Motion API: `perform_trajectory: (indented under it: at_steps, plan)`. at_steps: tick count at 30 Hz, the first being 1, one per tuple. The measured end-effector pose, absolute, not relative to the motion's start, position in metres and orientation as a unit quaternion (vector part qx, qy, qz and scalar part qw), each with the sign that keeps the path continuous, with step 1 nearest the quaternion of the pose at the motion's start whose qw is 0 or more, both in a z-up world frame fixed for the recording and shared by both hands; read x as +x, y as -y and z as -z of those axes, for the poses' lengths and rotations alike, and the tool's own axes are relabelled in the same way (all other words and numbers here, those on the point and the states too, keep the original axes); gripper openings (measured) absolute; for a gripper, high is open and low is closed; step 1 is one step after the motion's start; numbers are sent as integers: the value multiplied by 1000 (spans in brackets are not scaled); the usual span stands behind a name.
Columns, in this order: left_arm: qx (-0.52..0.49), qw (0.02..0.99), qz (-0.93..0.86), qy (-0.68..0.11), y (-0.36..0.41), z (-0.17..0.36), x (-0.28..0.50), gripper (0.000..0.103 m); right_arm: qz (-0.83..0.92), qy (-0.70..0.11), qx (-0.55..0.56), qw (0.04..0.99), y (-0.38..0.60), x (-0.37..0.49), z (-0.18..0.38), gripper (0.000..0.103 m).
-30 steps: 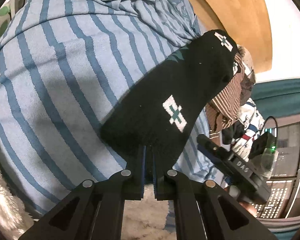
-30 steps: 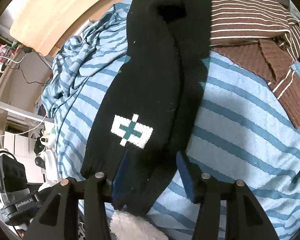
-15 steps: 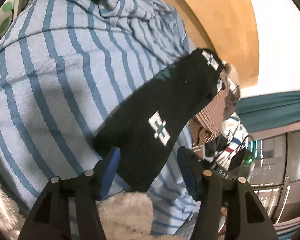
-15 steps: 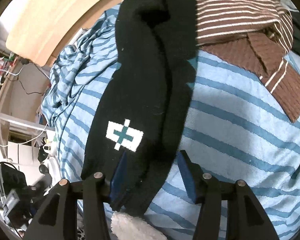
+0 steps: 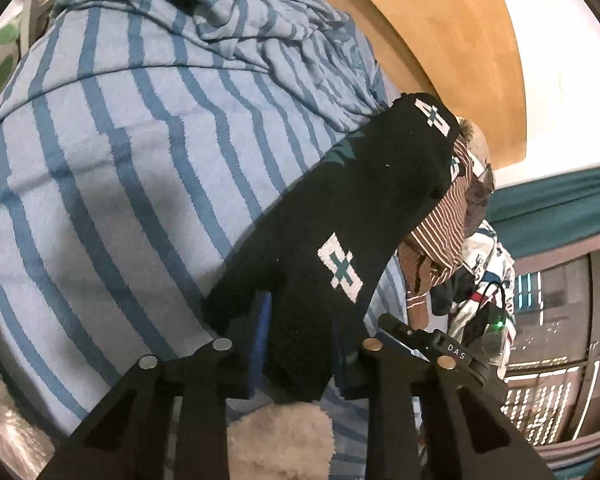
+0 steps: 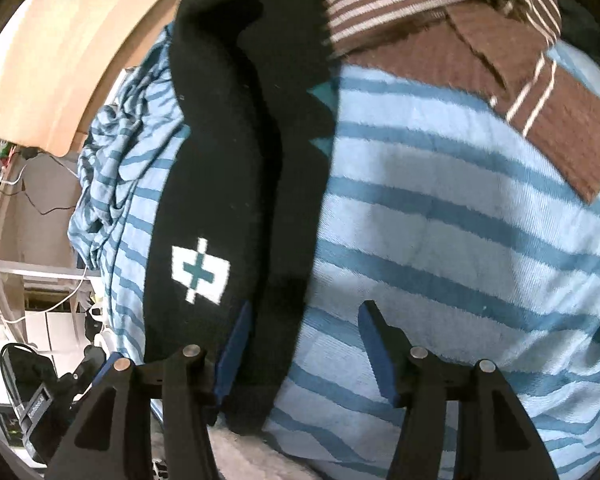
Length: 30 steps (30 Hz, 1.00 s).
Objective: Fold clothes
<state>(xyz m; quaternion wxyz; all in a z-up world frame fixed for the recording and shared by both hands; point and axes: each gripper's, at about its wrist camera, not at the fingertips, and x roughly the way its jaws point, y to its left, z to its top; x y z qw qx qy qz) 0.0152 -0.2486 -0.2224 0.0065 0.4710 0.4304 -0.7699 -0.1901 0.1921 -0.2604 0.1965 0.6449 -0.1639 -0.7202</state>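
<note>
A black sock [image 5: 340, 216] with white and teal cross marks lies stretched across a light blue striped garment [image 5: 112, 168]. It also shows in the right wrist view [image 6: 236, 152], doubled lengthwise, on the same striped garment [image 6: 440, 216]. My left gripper [image 5: 304, 328] is open, its fingers on either side of the sock's near end. My right gripper [image 6: 304, 324] is open too; its left finger [image 6: 236, 336] is at the sock's near end and its right finger over striped cloth.
A brown striped garment [image 6: 480, 24] lies past the sock on the right; it also shows in the left wrist view [image 5: 440, 232]. A wooden board [image 5: 440, 36] stands behind. White fluffy fabric [image 5: 280, 436] lies under the left gripper. The other gripper [image 5: 440, 348] shows at lower right.
My left gripper has gone from shut on the sock's end to open, then closed in around the sock. My right gripper has stayed open and shifted right along the sock's end.
</note>
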Motion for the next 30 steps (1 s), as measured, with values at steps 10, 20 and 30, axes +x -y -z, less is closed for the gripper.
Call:
perform_trajectory:
  at_steps: [10,20,30]
  plan:
    - [485,6,793,-368,231,222,6,8,706,170,661,188,-194,-190,276,63]
    - [477,14,803,-357,232,213,12,8,706,155,662,197,-187,-184,270,64]
    - [480,43,764,-429,256,225,21,8,702,142,666,209,-179,-181,268,65]
